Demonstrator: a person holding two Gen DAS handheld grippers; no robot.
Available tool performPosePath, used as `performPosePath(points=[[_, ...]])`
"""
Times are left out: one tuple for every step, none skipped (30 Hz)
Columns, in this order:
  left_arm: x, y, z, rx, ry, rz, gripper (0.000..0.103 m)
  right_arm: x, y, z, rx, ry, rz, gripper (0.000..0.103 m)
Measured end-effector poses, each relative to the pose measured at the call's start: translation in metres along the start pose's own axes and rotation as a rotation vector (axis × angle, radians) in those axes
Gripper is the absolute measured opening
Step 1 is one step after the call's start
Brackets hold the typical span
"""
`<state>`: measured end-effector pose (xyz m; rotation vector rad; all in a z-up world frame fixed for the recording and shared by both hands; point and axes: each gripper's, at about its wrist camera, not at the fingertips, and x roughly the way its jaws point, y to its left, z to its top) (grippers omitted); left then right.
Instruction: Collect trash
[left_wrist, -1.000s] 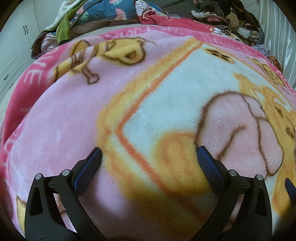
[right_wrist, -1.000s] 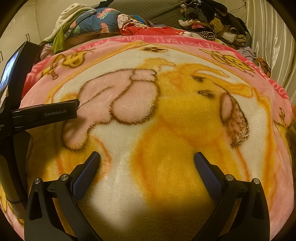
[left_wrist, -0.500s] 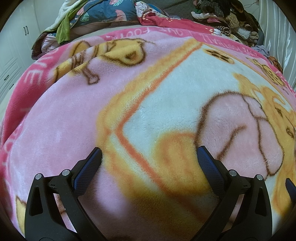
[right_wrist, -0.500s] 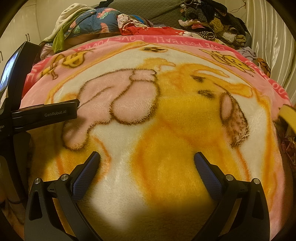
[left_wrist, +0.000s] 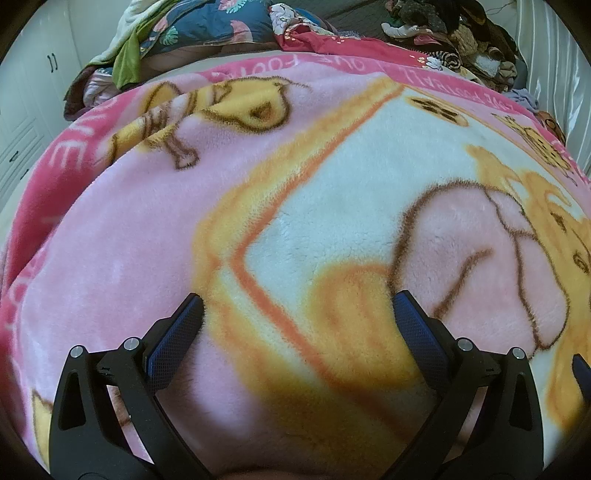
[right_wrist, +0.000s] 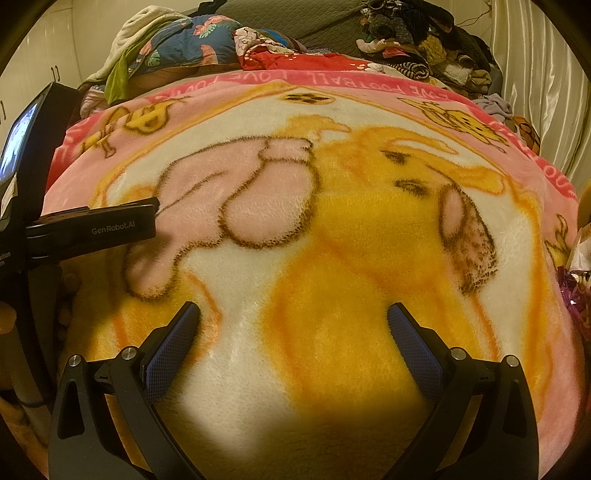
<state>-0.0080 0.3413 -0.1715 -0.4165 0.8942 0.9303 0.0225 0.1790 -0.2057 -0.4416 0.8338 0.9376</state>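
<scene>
My left gripper (left_wrist: 295, 306) is open and empty, low over a pink and yellow cartoon blanket (left_wrist: 295, 192) spread on a bed. My right gripper (right_wrist: 291, 314) is open and empty over the same blanket (right_wrist: 332, 240). Crinkled wrappers (right_wrist: 576, 273), shiny purple and pale, show at the far right edge of the right wrist view, beside the blanket's edge. The left gripper's body (right_wrist: 92, 229) shows at the left of the right wrist view. No trash shows in the left wrist view.
Piled bedding and pillows (left_wrist: 207, 33) lie at the bed's head. A heap of clothes (right_wrist: 424, 48) sits at the back right. A curtain (right_wrist: 535, 74) hangs along the right side. White cabinets (left_wrist: 22, 110) stand on the left.
Both grippers have stayed still and open. At the right edge of the right wrist view, something yellow appeared half a second ago; now crinkled wrappers show there.
</scene>
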Motion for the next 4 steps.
performPosePath(points=[[-0.0002, -0.0002, -0.0004, -0.002, 0.000, -0.002, 0.094, -0.0001, -0.0001, 0.0000, 0.000, 0.000, 0.001, 0.098], [-0.0001, -0.0004, -0.0002, -0.002, 0.001, -0.003, 0.094, -0.0002, 0.0000, -0.0002, 0.000, 0.000, 0.000, 0.098], [-0.0001, -0.0006, -0.0005, -0.001, 0.000, -0.002, 0.094, -0.0002, 0.0000, -0.0002, 0.000, 0.000, 0.000, 0.098], [-0.0002, -0.0004, -0.0003, -0.001, -0.001, -0.001, 0.094, -0.0001, 0.0001, -0.0001, 0.000, 0.000, 0.000, 0.098]])
